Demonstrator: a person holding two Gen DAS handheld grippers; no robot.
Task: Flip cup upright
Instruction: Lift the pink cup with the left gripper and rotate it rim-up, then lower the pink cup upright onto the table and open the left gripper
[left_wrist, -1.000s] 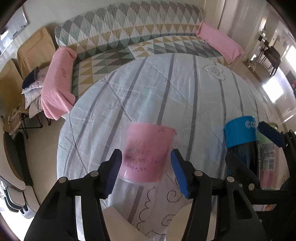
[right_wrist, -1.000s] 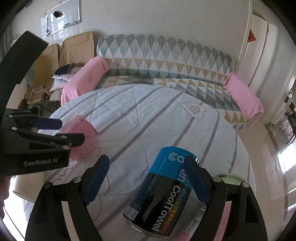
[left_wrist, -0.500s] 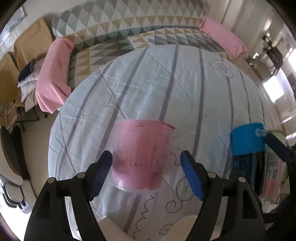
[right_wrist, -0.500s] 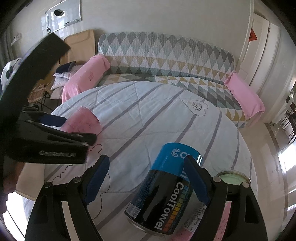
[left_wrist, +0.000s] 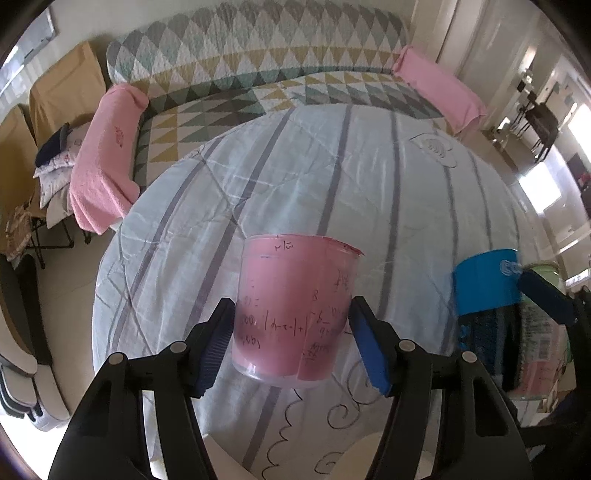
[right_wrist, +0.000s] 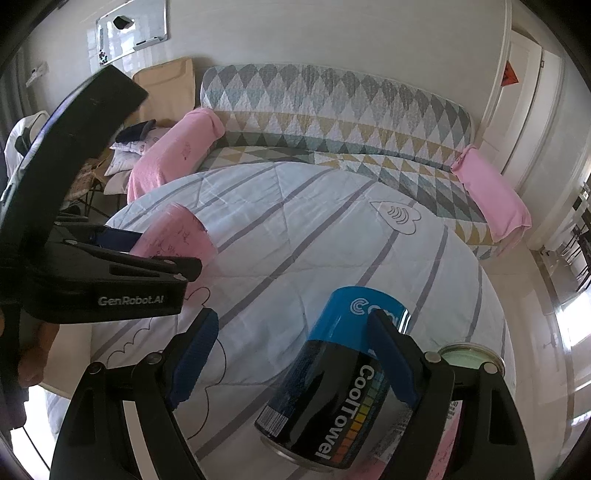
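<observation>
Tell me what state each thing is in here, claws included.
Left claw: around the pink cup; grip unclear.
Pink cup: upright, mouth up.
Right claw: open, holding nothing.
CoolTowel can: standing, blue end up.
Green-lidded jar: lid on.
</observation>
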